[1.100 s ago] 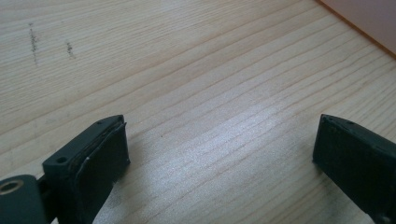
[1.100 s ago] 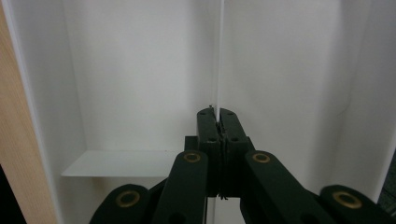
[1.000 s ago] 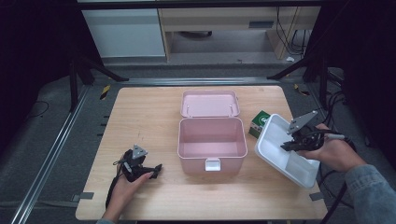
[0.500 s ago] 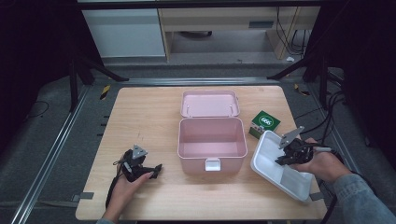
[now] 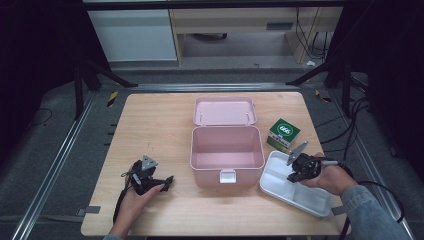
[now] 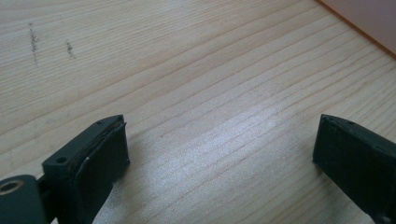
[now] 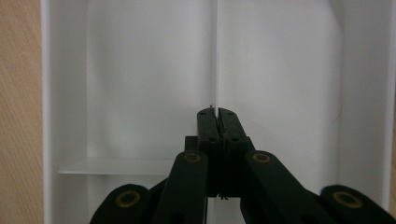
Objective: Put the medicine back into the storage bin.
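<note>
The right gripper [image 7: 217, 113] was clamped on the thin middle divider of the white tray [image 5: 272, 167], its jaws pressed together with the wall pinched between them. Taking the pink box [image 5: 227, 152] as the landmark, the tray lay on the table [image 5: 150, 120] just to the box's right, skewed, with its near end pointing away from the box. A green carton [image 5: 284, 134] stood beyond the tray, also right of the box and close to its far right corner. The box's lid [image 5: 225, 110] lay flat, touching the box's far side. The left gripper [image 6: 219, 154] rested on the bare wood well left of the box, jaws wide apart and holding nothing.

The step in hand looked like carrying the tray by its divider, probably to seat it in the box. That wall is thin and the grip sits on one point, so the tray would tend to swing; it should be kept level and moved slowly. Squaring its long sides to the box's walls before lowering would save it catching on the rim. The free left gripper could steady the box by its left wall.
</note>
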Demonstrator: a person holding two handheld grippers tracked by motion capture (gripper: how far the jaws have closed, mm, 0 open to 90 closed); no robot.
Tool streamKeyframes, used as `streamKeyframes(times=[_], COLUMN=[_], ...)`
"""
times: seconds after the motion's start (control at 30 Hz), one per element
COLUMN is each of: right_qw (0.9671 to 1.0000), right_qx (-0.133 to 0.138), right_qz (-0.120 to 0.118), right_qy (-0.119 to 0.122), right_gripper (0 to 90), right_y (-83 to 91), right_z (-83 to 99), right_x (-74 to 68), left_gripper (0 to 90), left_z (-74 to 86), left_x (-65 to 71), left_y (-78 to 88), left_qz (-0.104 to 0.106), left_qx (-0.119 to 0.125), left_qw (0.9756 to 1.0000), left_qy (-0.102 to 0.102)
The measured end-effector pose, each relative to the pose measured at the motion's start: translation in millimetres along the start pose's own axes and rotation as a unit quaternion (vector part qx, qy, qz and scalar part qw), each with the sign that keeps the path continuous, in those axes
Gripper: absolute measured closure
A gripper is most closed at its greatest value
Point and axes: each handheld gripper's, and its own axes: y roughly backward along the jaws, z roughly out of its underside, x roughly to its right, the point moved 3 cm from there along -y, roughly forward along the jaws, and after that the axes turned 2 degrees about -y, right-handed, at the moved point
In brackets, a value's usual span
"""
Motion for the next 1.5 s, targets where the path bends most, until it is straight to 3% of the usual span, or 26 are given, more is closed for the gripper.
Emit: streamKeyframes(times=[0.13,0.23,0.27,0.33,0.37,0.43,0.5,0.53,0.57,0.6,0.63,0.73,0.97,1.17,1.33,1.4,1.47,1.5], right_qw=[1.0000,0.9990,0.9981,0.9976,0.9964,0.9954,0.9912,0.9912,0.9872,0.9872,0.9830,0.9791,0.9734,0.9710,0.9715,0.9730,0.9766,0.9766], right_qx=[0.007,0.035,0.048,0.052,0.062,0.070,0.091,0.091,0.103,0.103,0.112,0.113,0.112,0.110,0.105,0.097,0.088,0.088], right_qz=[-0.003,0.016,0.022,0.022,0.026,0.034,0.054,0.054,0.069,0.069,0.082,0.097,0.132,0.137,0.136,0.133,0.127,0.127], right_qy=[-0.006,-0.022,-0.033,-0.040,-0.051,-0.057,-0.080,-0.080,-0.101,-0.101,-0.120,-0.139,-0.150,-0.162,-0.163,-0.162,-0.150,-0.150], right_gripper=[80.3,64.3,54.7,52.4,42.9,38.9,25.6,25.6,23.2,23.2,18.1,12.3,7.7,7.9,8.2,8.1,6.7,6.7], right_y=[-0.5,8.4,17.5,20.6,28.8,33.2,45.8,45.8,53.3,53.3,59.3,66.6,80.5,82.7,80.4,76.7,72.5,72.5], right_z=[-1.3,-5.7,-8.6,-9.8,-13.0,-15.0,-22.7,-22.7,-28.3,-28.3,-32.9,-38.8,-53.8,-66.2,-75.1,-79.2,-83.0,-83.0], right_x=[0.9,2.7,4.2,4.4,7.7,9.8,17.5,17.5,23.5,23.5,29.7,37.7,58.4,76.0,85.5,89.4,93.0,93.0], left_gripper=[2.6,2.6,2.6,2.6,2.6,2.5,2.5,2.5,2.4,2.4,2.4,2.4,2.4,2.4,2.4,2.4,2.4,2.4], left_z=[0.0,0.0,0.0,0.0,-0.1,-0.1,-0.2,-0.2,-0.3,-0.3,-0.3,-0.3,-0.3,-0.3,-0.3,-0.3,-0.3,-0.3], left_x=[0.1,0.1,0.1,0.1,0.2,0.2,0.3,0.3,0.2,0.2,0.2,0.3,0.5,0.4,0.4,0.4,0.4,0.4], left_y=[-0.1,-0.1,-0.1,-0.1,-0.1,-0.2,-0.2,-0.2,-0.4,-0.4,-0.4,-0.4,-0.4,-0.4,-0.4,-0.4,-0.4,-0.4], left_qz=[0.000,0.000,0.000,0.000,0.000,-0.001,-0.001,-0.001,-0.001,-0.001,-0.001,-0.001,-0.002,-0.002,-0.002,-0.002,-0.002,-0.002], left_qx=[0.001,0.001,0.001,0.001,0.001,0.000,0.000,0.000,0.000,0.000,0.000,0.000,0.001,0.001,0.001,0.001,0.001,0.001], left_qw=[1.0000,1.0000,1.0000,1.0000,1.0000,1.0000,1.0000,1.0000,1.0000,1.0000,1.0000,1.0000,1.0000,1.0000,1.0000,1.0000,1.0000,1.0000], left_qy=[0.000,0.001,0.001,0.001,0.001,0.001,0.001,0.001,0.002,0.002,0.002,0.002,0.003,0.002,0.002,0.002,0.002,0.002])
